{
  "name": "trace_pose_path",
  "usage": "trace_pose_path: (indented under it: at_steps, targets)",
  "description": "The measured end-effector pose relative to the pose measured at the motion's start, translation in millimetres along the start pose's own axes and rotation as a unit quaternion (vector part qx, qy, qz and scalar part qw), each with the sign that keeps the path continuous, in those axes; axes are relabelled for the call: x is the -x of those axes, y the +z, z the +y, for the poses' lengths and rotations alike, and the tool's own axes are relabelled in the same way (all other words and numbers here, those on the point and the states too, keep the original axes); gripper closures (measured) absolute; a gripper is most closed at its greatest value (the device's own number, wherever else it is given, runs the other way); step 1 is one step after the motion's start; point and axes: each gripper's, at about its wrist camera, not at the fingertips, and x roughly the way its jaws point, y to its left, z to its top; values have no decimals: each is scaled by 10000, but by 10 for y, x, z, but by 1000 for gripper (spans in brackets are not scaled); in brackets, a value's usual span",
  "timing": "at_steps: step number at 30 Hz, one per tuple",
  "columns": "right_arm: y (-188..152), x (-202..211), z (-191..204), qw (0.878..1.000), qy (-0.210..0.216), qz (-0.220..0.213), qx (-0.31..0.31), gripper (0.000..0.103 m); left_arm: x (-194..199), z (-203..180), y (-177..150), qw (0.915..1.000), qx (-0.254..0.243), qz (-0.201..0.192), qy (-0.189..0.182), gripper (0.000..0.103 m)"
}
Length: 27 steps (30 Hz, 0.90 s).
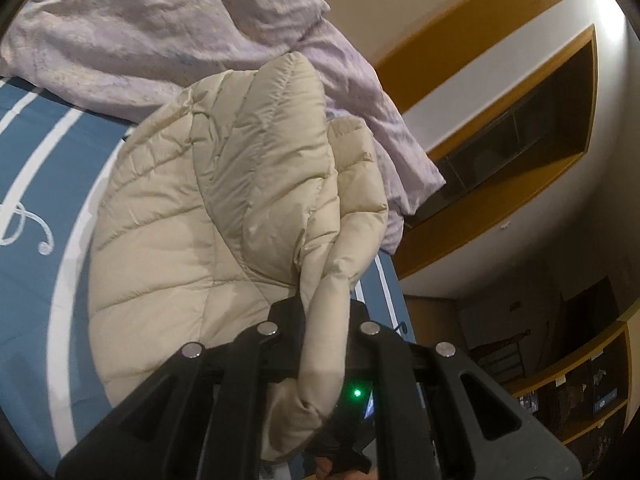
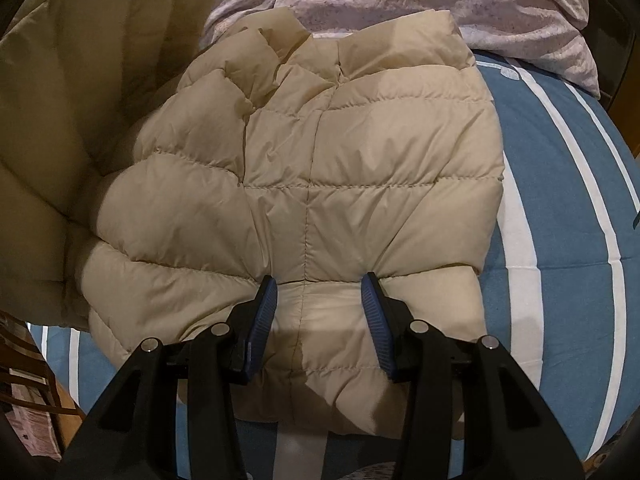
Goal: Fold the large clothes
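- My left gripper (image 1: 320, 332) is clamped on a bunched fold of the beige puffer jacket (image 1: 192, 200), lifting it.
- My right gripper (image 2: 320, 312) hangs wide apart over the jacket's near hem, gripping nothing.
- The jacket lies mid-bed on the blue striped bedspread (image 2: 560, 200), below the lilac duvet (image 1: 160, 20).
- No readable writing anywhere.

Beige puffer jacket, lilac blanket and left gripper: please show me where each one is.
Beige puffer jacket (image 2: 312, 184), right wrist view, on its quilted middle panel.
Lilac blanket (image 1: 132, 28), left wrist view, on its crumpled top.
Left gripper (image 1: 322, 316), left wrist view, where it pinches the jacket.
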Motion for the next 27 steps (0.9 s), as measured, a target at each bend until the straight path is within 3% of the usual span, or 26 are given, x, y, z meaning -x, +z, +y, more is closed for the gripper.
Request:
trace_pose_path:
  at_steps: [11, 27]
  targets:
    - [14, -9, -78, 9998, 154, -36, -127, 57, -569, -244, -233, 9986, -141, 509, 46, 94]
    - [-26, 46, -370, 9972, 617, -200, -381, 57, -1227, -290, -467, 9928, -69, 1173, 227, 93]
